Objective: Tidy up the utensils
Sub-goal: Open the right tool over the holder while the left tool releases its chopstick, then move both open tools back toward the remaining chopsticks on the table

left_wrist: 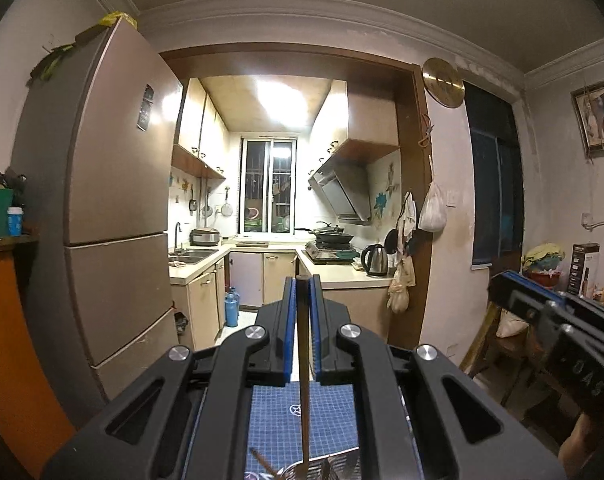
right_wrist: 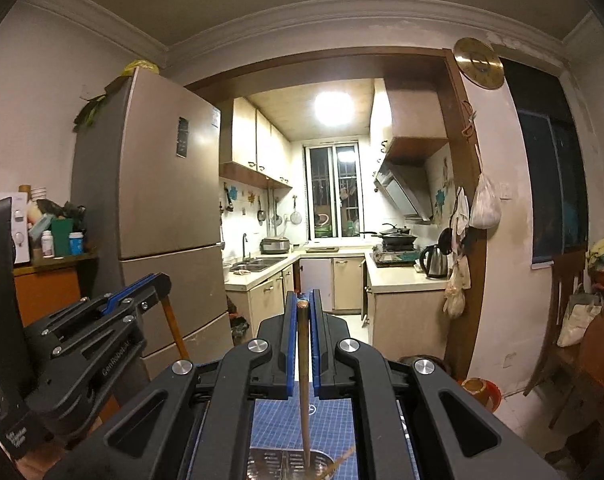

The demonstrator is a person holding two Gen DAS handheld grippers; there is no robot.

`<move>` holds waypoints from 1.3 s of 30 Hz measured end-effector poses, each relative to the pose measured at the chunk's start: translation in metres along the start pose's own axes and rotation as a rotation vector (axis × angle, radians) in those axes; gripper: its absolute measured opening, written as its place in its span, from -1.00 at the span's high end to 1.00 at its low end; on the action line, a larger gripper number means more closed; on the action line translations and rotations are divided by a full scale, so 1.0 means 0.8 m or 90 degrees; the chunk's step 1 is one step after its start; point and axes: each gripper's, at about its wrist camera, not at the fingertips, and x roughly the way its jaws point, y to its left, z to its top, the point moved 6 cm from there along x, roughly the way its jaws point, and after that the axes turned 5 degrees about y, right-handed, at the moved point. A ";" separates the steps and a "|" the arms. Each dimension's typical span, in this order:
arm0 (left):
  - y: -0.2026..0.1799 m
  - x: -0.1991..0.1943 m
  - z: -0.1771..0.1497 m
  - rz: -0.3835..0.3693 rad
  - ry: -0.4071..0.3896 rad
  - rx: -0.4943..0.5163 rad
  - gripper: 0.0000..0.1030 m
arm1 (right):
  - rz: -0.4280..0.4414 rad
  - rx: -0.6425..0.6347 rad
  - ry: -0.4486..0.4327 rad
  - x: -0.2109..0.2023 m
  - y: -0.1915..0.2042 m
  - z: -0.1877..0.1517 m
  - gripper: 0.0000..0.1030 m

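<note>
My left gripper (left_wrist: 302, 282) is shut on a dark brown chopstick (left_wrist: 303, 360) that hangs down between the blue pads toward a perforated metal utensil holder (left_wrist: 334, 470) on a blue grid mat (left_wrist: 278, 420). My right gripper (right_wrist: 301, 296) is shut on a light wooden chopstick (right_wrist: 304, 380) whose lower end reaches into the metal holder (right_wrist: 278, 462). Other sticks lean inside the holder. The right gripper also shows at the right of the left wrist view (left_wrist: 550, 312), and the left gripper at the left of the right wrist view (right_wrist: 102, 320).
Both views look level into a kitchen. A tall fridge (left_wrist: 114, 200) stands left, an orange cabinet (left_wrist: 6, 320) with bottles beside it. Wooden chairs (right_wrist: 574, 340) stand right. Counters, a sink and a stove lie far ahead.
</note>
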 end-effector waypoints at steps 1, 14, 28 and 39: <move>0.000 0.008 -0.005 -0.006 0.002 -0.005 0.90 | -0.003 0.005 0.001 0.007 -0.001 -0.004 0.86; 0.020 0.096 -0.143 -0.005 0.120 -0.037 0.89 | -0.027 0.079 0.111 0.110 -0.026 -0.126 0.84; 0.087 -0.096 -0.074 0.037 -0.051 -0.040 0.42 | -0.004 0.098 0.045 -0.039 -0.058 -0.108 0.36; 0.178 -0.305 -0.132 0.117 -0.085 -0.022 -0.48 | -0.032 -0.009 0.060 -0.277 -0.076 -0.232 -0.19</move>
